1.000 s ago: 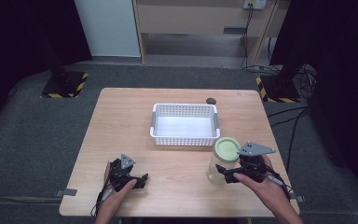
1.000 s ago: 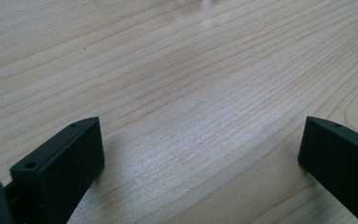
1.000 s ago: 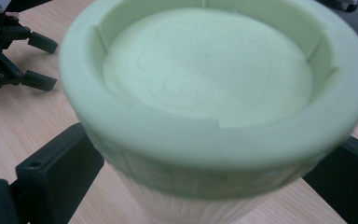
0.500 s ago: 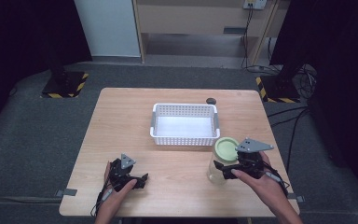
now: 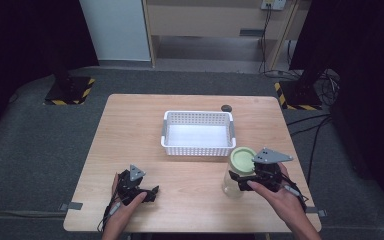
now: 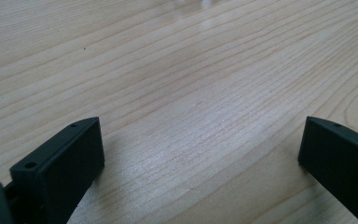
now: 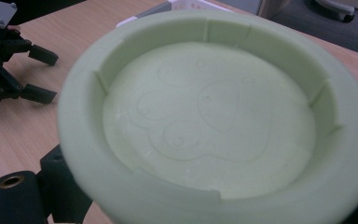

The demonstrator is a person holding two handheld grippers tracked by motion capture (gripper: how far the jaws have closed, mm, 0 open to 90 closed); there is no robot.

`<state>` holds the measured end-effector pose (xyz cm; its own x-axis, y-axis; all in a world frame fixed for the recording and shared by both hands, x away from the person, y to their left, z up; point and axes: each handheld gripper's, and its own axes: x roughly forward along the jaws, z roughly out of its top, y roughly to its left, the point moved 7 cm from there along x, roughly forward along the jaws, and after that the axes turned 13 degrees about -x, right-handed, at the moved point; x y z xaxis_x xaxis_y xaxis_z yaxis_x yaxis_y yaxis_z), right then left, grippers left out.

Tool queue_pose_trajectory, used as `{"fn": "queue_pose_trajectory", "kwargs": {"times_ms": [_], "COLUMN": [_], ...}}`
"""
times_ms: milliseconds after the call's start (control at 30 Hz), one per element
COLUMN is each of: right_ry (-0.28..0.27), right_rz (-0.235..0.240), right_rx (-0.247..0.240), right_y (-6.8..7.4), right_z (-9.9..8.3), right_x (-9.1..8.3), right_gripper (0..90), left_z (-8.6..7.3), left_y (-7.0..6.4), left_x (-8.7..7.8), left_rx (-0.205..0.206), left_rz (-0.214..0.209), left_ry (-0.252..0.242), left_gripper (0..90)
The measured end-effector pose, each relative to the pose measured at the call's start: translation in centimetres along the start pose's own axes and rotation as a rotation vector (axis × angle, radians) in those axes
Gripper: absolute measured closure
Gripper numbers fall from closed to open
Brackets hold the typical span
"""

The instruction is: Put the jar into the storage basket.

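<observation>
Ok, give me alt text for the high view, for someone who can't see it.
A person's right claw grips a clear jar with a pale green lid on a light wooden table, just in front of an empty white plastic basket. The left claw rests open on the table's near left side.

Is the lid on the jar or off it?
On. The pale green lid sits on top of the clear jar, which stands upright on the table at the right claw.
</observation>
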<state>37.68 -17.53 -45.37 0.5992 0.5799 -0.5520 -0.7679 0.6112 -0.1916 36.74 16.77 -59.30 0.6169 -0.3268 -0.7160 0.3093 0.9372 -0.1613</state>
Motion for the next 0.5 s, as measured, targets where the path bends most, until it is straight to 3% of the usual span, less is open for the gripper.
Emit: {"fn": "queue_pose_trajectory", "kwargs": {"times_ms": [500], "right_ry": [0.003], "right_rz": [-0.006], "right_rx": [0.018], "right_y": [-0.36], "right_z": [0.98], "right_x": [-0.31], "right_gripper": [11.3], "left_z": [0.0], "left_y": [0.0], "left_x": [0.0], "left_rx": [0.0], "left_rz": [0.0], "left_ry": [0.0], "left_gripper": [0.0]}}
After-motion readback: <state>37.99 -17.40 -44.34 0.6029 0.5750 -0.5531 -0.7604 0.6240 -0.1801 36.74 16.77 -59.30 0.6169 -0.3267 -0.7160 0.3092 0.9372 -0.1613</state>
